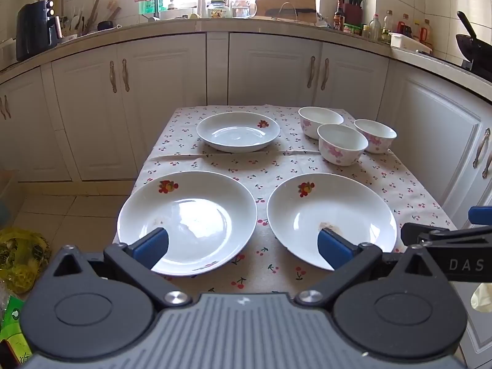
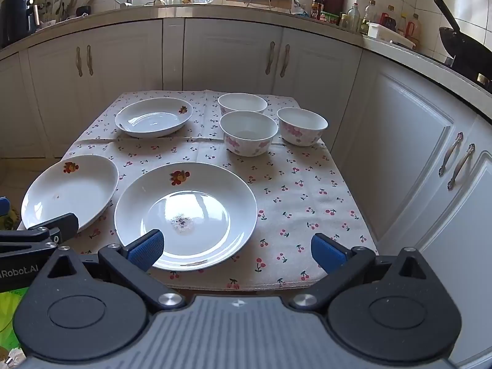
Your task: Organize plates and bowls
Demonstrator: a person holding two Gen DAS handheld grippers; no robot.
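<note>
Left gripper (image 1: pixel 243 247): held open above the near edge of the table, nothing is gripped; one blue pad is seen over the near left plate, the other over the near right plate.
Right gripper (image 2: pixel 236 250): held open as well, nothing between its fingers; its left pad is seen over the near right plate, its right pad over bare cloth.
Table (image 2: pixel 307 190): covered with a cherry-print cloth, with a fold line running across it.
Near left plate (image 1: pixel 187 221): a white deep plate with a fruit picture on the rim, placed at the near left corner.
Near right plate (image 2: pixel 186 215): the same kind, placed just beside the first one but apart from it; a small dark stain is seen in its middle.
Far plate (image 1: pixel 238 131): a smaller plate, placed at the far left of the table, alone.
Bowls (image 2: pixel 248 132): three white bowls with pink flowers, grouped closely at the far right, all upright.
Surroundings: white cabinets (image 1: pixel 160 92) are seen behind and to the right of the table; a counter with bottles (image 2: pixel 353 17), a knife block (image 1: pixel 352 7) and a black wok (image 2: pixel 461 46) is above them.
Obstacles: nothing stands between the grippers and the near plates.
</note>
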